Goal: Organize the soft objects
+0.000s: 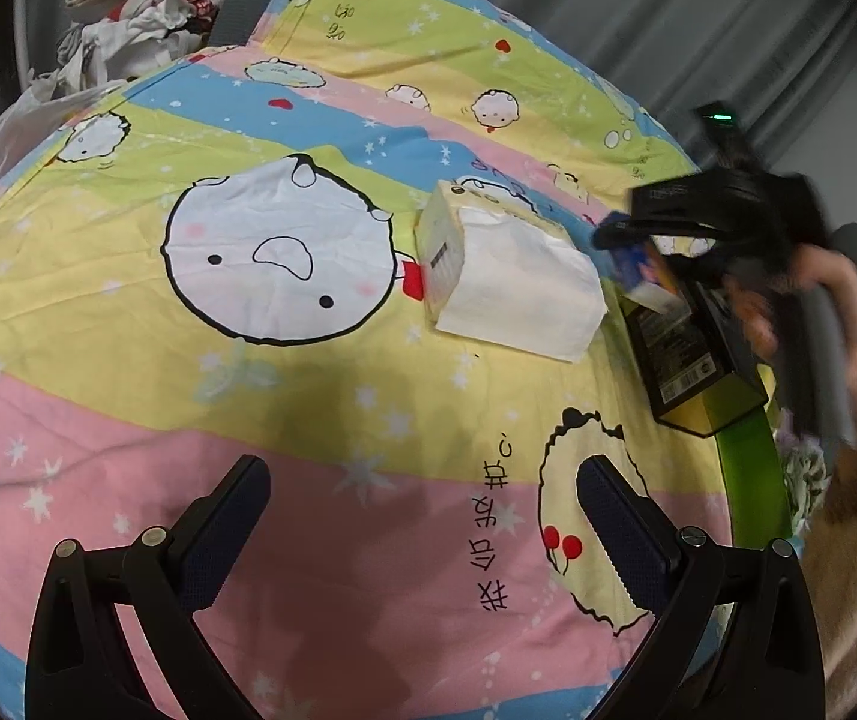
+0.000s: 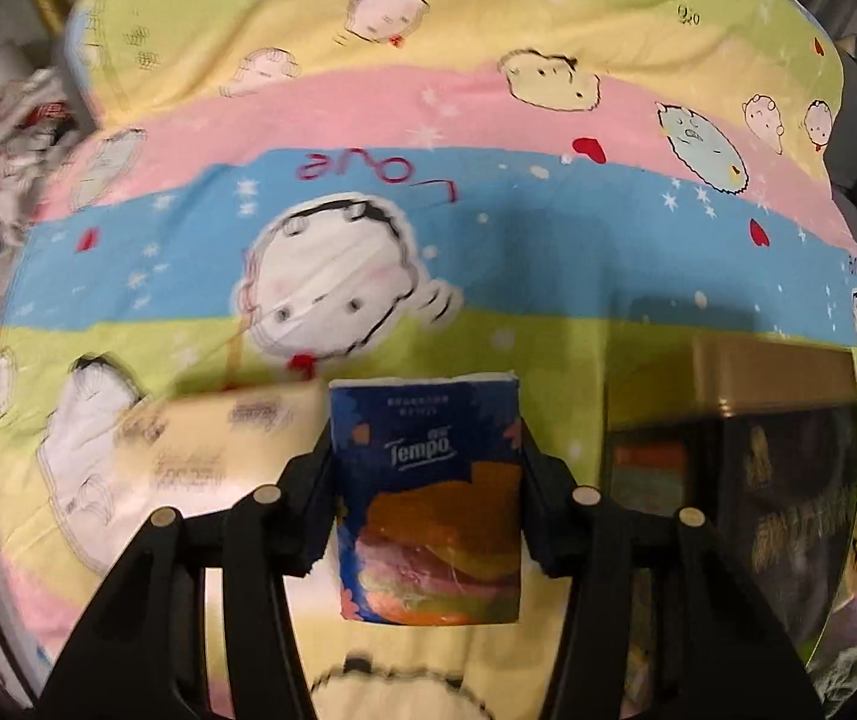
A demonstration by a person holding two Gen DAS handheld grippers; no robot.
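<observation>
At lower centre of the right wrist view, a blue Tempo tissue pack [image 2: 425, 498] stands upright between the right gripper [image 2: 425, 480] fingers [image 2: 314, 480], pads pressing on both of its side edges; jaws part closed, held to the width of the pack. White tissue edge shows along its top. The pack hangs above the striped cartoon bedsheet [image 2: 488, 228], clear of it as far as the view tells.

Left of the pack, just behind the left finger, lies a larger yellow tissue packet [image 2: 230, 438], blurred. In the left wrist view the same packet [image 1: 506, 276] sits right of centre on the sheet, white tissues showing at its open side.

Right side of the right wrist view: a dark box [image 2: 734, 480] with a brownish upper face and gold lettering, blurred. In the left wrist view it lies at the right edge of the sheet [image 1: 692, 354], below the right gripper [image 1: 626, 240] and the person's hand [image 1: 800, 312], both motion-smeared.

Bottom of the left wrist view: left gripper [image 1: 422, 510], jaws wide apart, nothing between them, above the pink band of the sheet [image 1: 188, 408].

Upper left of that view: a heap of crumpled clothes [image 1: 140, 18] beyond the sheet's edge.
</observation>
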